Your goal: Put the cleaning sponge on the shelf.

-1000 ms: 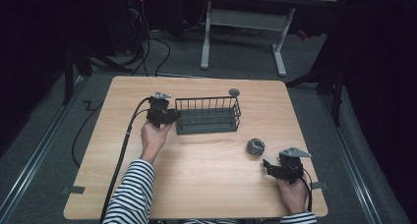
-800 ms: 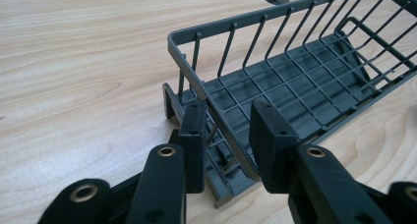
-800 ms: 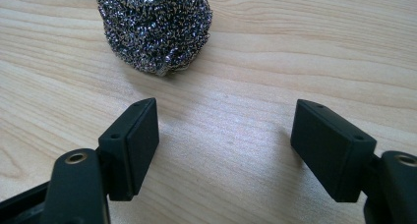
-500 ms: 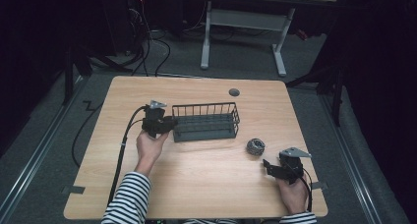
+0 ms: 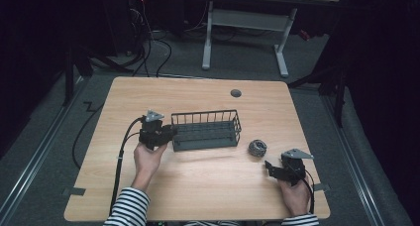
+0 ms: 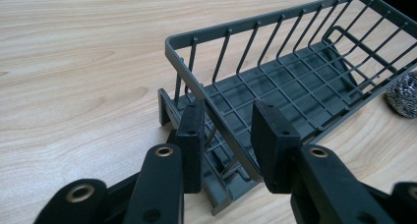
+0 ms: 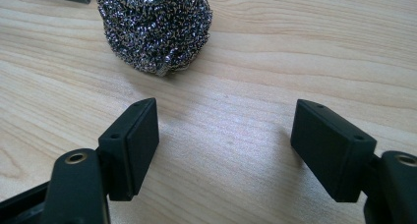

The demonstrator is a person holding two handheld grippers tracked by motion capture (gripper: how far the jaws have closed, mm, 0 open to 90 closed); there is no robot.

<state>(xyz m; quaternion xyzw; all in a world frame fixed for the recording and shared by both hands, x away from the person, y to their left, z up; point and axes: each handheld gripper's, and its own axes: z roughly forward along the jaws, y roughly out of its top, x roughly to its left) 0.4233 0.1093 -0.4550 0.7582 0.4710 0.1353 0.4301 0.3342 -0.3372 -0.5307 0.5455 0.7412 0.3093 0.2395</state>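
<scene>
A dark grey wire basket stands on the wooden table, with nothing in it. My left gripper is at its left end, shut on the end wall's top rim. In the left gripper view the rim of the basket runs between the two pads of the left gripper. A steel wool scourer lies just right of the basket. My right gripper rests near the table's front right, open, short of the scourer, with bare wood between the jaws of this right gripper.
A round grey cable hole sits near the table's far edge. The left gripper's cable trails off the front left. A white desk frame stands on the floor beyond the table.
My left gripper has drawn the basket toward the table's near side, away from the cable hole. The right gripper and the scourer have kept still.
</scene>
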